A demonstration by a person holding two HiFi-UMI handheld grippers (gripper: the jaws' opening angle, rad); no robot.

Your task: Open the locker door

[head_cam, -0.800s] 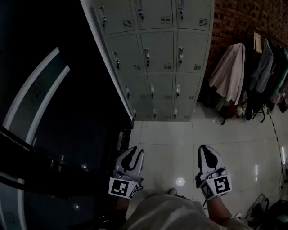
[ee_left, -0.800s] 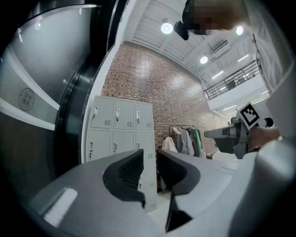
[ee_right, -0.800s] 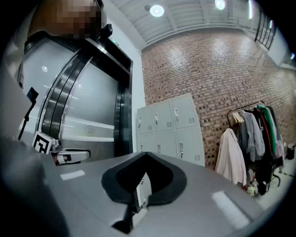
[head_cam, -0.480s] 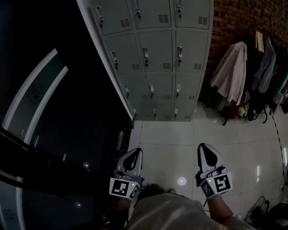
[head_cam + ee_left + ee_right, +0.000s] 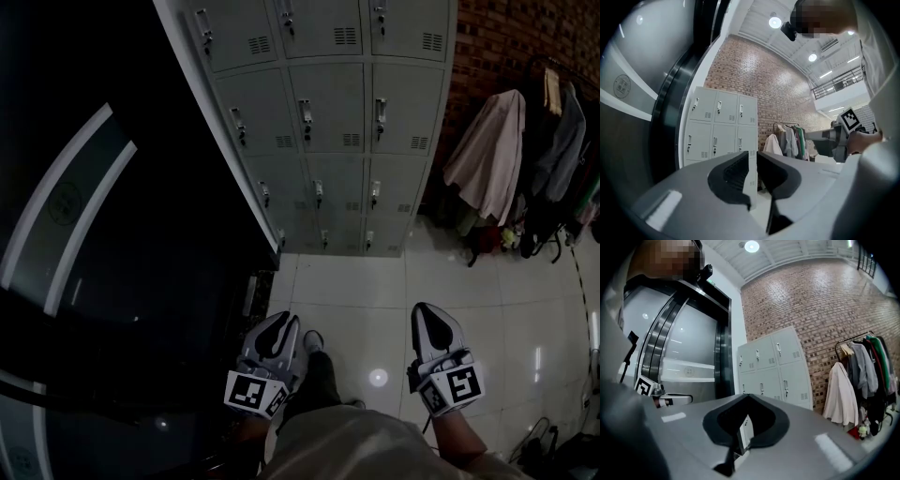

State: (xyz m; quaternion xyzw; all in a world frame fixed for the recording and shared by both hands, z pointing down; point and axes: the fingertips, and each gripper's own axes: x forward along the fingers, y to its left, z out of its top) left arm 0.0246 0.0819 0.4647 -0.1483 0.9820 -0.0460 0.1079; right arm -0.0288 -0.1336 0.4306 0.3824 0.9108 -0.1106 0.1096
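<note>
A bank of grey lockers (image 5: 328,103) stands ahead against a brick wall, every door closed, each with a small handle such as the one on the middle door (image 5: 307,117). Both grippers are held low over the tiled floor, well short of the lockers. My left gripper (image 5: 284,322) has a narrow gap between its jaws and nothing in it; in the left gripper view (image 5: 753,155) the lockers (image 5: 717,126) show beyond it. My right gripper (image 5: 424,309) is shut and empty, its tips meeting (image 5: 747,397) in front of the lockers (image 5: 773,366).
A dark glass wall with curved pale stripes (image 5: 94,206) runs along the left up to the lockers' side. A rack of hanging coats (image 5: 492,155) stands to the right of them. The person's leg and shoe (image 5: 312,343) are between the grippers. Cables (image 5: 544,436) lie at bottom right.
The person's leg and shoe have stepped forward between the grippers, and the lockers have shifted slightly in view. The left jaws, wider at first, now stand closer together.
</note>
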